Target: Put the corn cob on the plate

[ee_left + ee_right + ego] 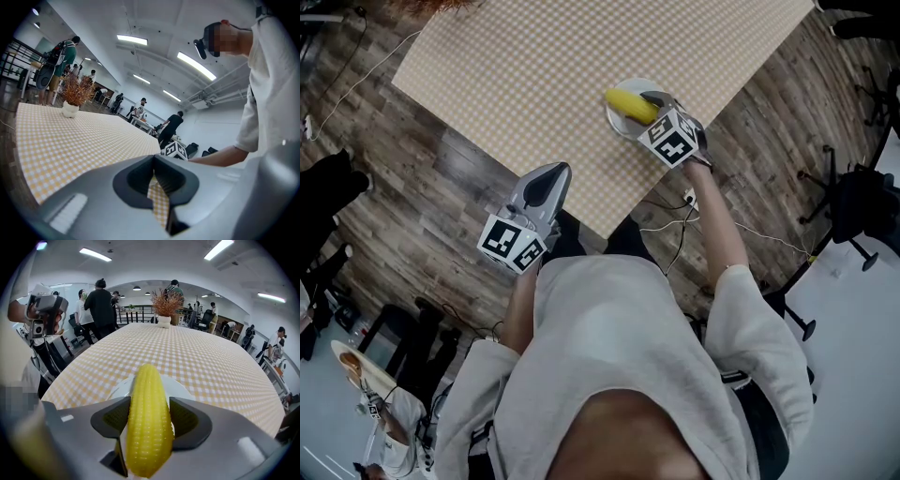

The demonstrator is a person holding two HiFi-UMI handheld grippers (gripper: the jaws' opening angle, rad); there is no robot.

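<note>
A yellow corn cob (631, 105) (145, 437) is gripped lengthwise in my right gripper (649, 101) (149, 401), both pads pressing its sides. It hangs just over a white plate (614, 122) (183, 383) near the front right corner of the checked table (534, 66). I cannot tell whether the cob touches the plate. My left gripper (556, 172) (153, 158) hovers at the table's front edge, left of the plate. Its jaws are together and hold nothing.
A white pot with dried plants (70, 108) (164, 319) stands at the table's far end. Several people (101, 305) stand around the room. Cables (675, 225) lie on the wooden floor (441, 178) beside the table's corner, and an office chair (853, 202) is to the right.
</note>
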